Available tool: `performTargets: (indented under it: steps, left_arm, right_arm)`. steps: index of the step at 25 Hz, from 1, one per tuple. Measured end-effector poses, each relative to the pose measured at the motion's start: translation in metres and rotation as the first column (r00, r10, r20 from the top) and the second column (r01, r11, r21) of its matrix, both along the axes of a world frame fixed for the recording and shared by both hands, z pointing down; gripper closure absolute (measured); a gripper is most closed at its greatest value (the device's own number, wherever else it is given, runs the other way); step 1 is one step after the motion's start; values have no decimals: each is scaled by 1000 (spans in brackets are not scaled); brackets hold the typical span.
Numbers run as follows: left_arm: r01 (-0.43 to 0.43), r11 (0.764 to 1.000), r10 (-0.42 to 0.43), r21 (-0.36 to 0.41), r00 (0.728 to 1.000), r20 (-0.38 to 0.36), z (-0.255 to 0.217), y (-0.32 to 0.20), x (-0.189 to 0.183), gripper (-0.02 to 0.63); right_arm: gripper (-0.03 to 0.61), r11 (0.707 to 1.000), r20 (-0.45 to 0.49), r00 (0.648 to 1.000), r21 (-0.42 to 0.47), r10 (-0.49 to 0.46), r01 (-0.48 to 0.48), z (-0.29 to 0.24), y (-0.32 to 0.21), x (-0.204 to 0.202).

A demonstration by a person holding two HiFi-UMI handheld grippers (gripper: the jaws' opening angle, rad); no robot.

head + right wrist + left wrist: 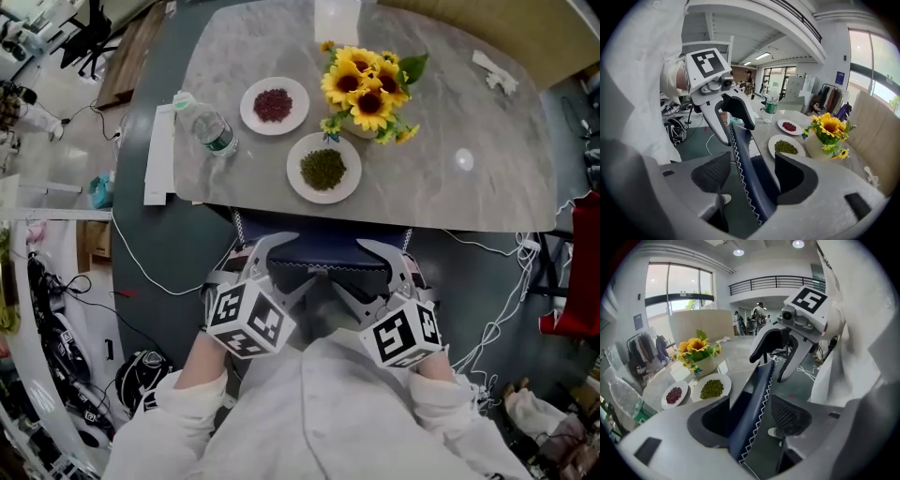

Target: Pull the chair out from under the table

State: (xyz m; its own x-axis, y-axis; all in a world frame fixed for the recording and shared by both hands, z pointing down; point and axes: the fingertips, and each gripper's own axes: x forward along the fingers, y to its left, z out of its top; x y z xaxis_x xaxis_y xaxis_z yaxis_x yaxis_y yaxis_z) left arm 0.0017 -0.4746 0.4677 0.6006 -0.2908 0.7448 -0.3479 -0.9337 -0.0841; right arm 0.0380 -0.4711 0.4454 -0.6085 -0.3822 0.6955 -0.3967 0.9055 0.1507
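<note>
Desk [450, 103]: grey marble top, rounded corners.

Chair [328, 255]: dark blue backrest with white zigzag stitching. It sits tucked in at the middle of the desk's near edge, with the backrest top right against that edge. I can't see the seat.

My left claw [751, 420]: jaws wide apart, straddling the top of the backrest from above. The backrest lies against the desk-side jaw, and there's a visible gap to the other pad. Not clamped.

My right claw [752, 180]: same story further along the backrest. Jaws spread, backrest between them and against the desk-side jaw, with clearance to the near pad. Not clamped.

The two claws sit side by side on the backrest, near each other but not touching.

Sunflowers [367, 89]: a bunch in a pale vase, mid-desk and towards the far edge.

Plate of green beans [323, 169]: white, closest to the near edge, just in front of the sunflowers.

Plate of red beans [274, 105]: white, left of the sunflowers, apart from the green plate.

Water bottle [211, 129]: clear with a green label, upright by the left edge.

White crumpled scrap [494, 73]: near the far right corner, well apart from everything else.
</note>
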Motion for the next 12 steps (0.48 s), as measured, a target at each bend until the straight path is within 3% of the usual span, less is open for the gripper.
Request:
performTargets:
  steps: [3,9,12]
  left_arm:
    - [-54,999,54,-5,996,65,16,-3,2,345]
    - [-130,990,134,-52,986,99,30,-4,5,345]
    - [-174,983,180,-49,968,175,41,-3,0,345]
  right_arm:
    - [319,999,-47,998,10,-38,38,14,-4,0]
    - [296,988,-141,978,-26,-152,150,38,-1,-5]
    - [296,981,-183,964,-46,-193,188,50,3,-7]
